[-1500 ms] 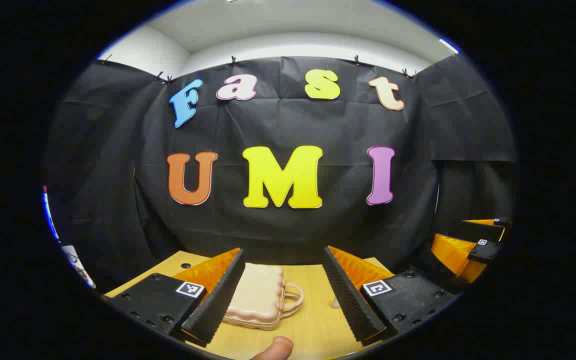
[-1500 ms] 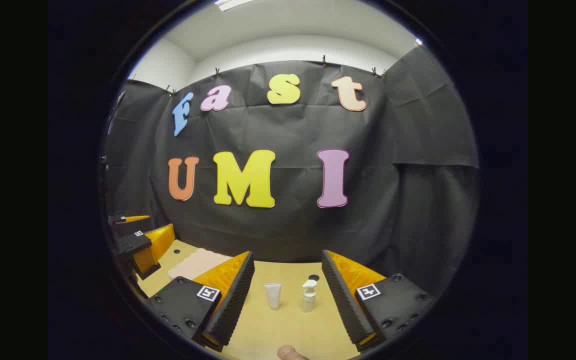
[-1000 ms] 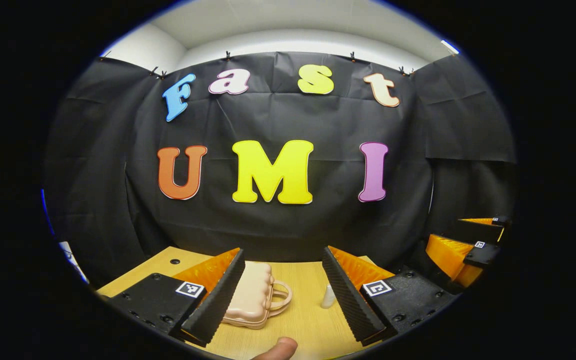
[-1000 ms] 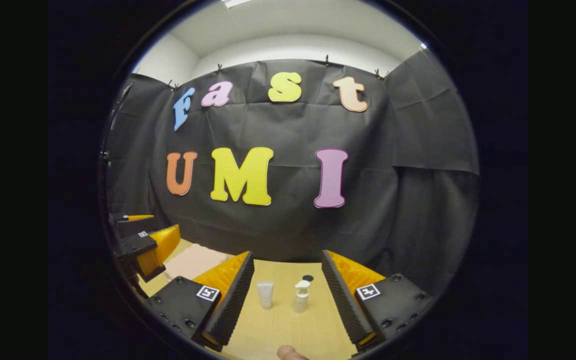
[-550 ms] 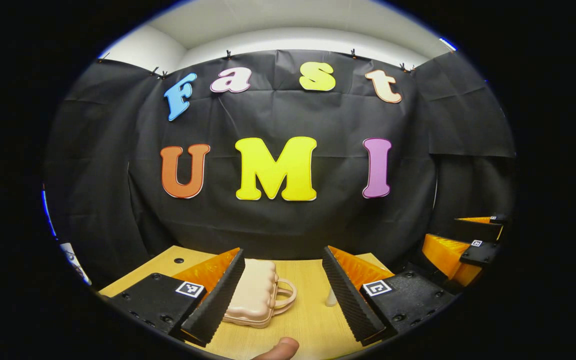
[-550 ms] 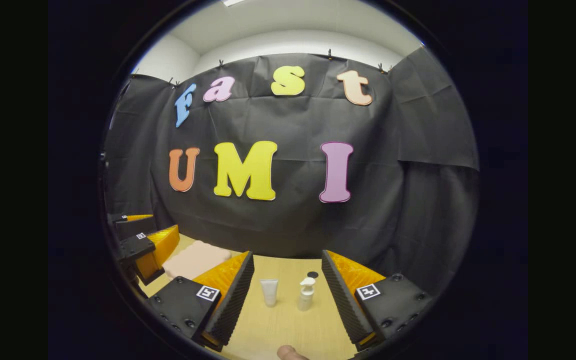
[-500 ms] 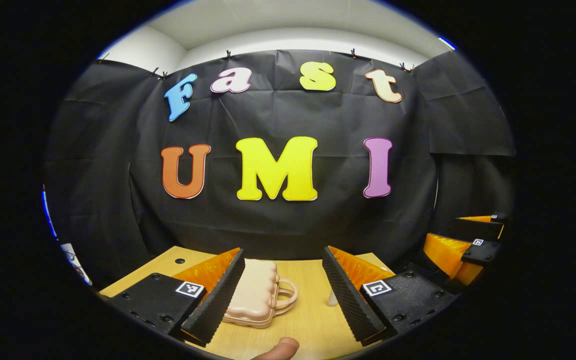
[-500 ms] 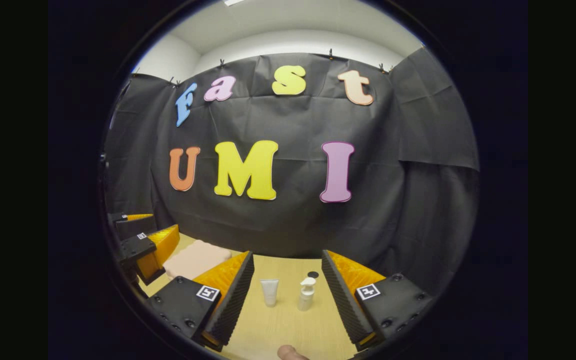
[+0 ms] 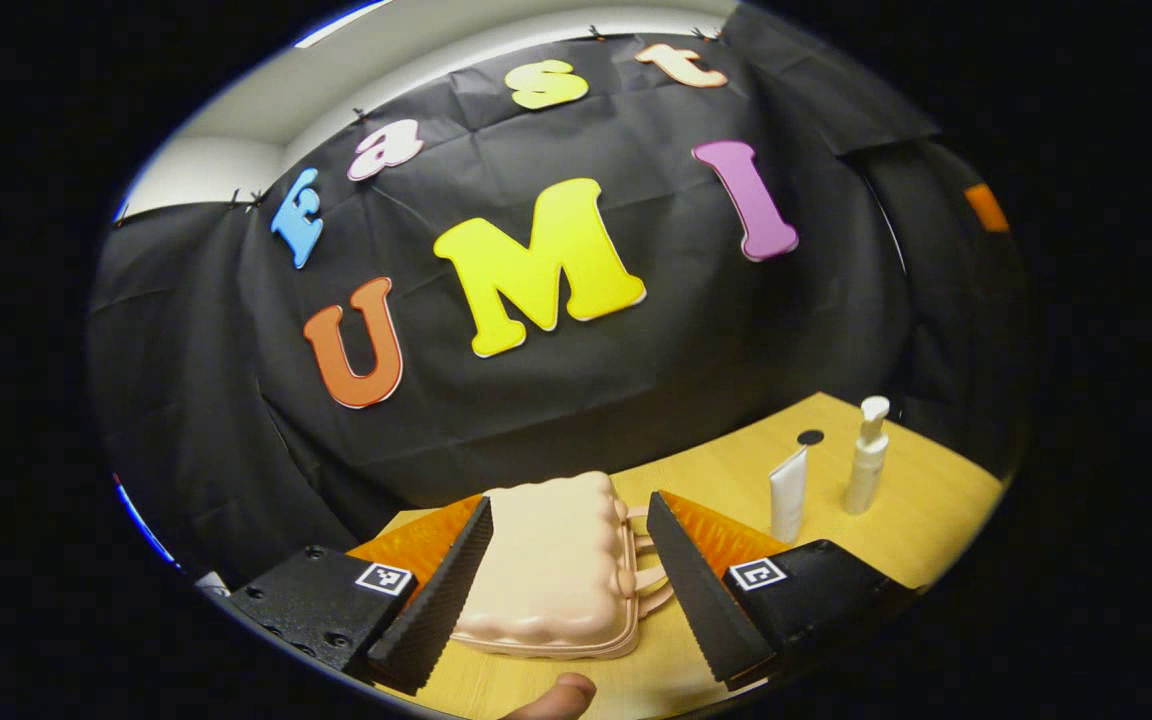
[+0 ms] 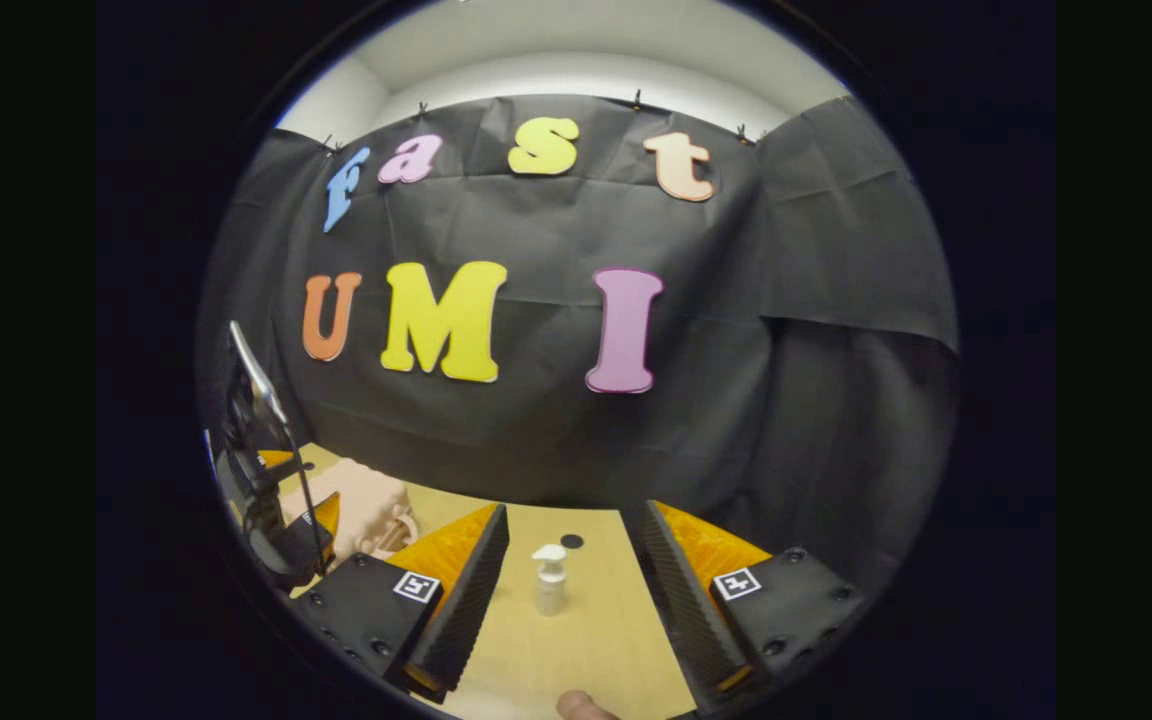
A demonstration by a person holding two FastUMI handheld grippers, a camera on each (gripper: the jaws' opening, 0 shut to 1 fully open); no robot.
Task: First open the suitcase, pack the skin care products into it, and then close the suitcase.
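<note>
Pink suitcase (image 9: 546, 560), shut, now fills lower centre between the parted fingers of the left gripper (image 9: 561, 575), which has closed in; right gripper (image 10: 561, 590) gapes, empty. Opening is imminent.

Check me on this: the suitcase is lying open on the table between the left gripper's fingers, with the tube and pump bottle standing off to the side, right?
Not quite. The suitcase is closed, not open; the left gripper view shows its lid down. The rest holds: it lies on the table between the left gripper's fingers, with the tube and pump bottle standing off to the side.
</note>
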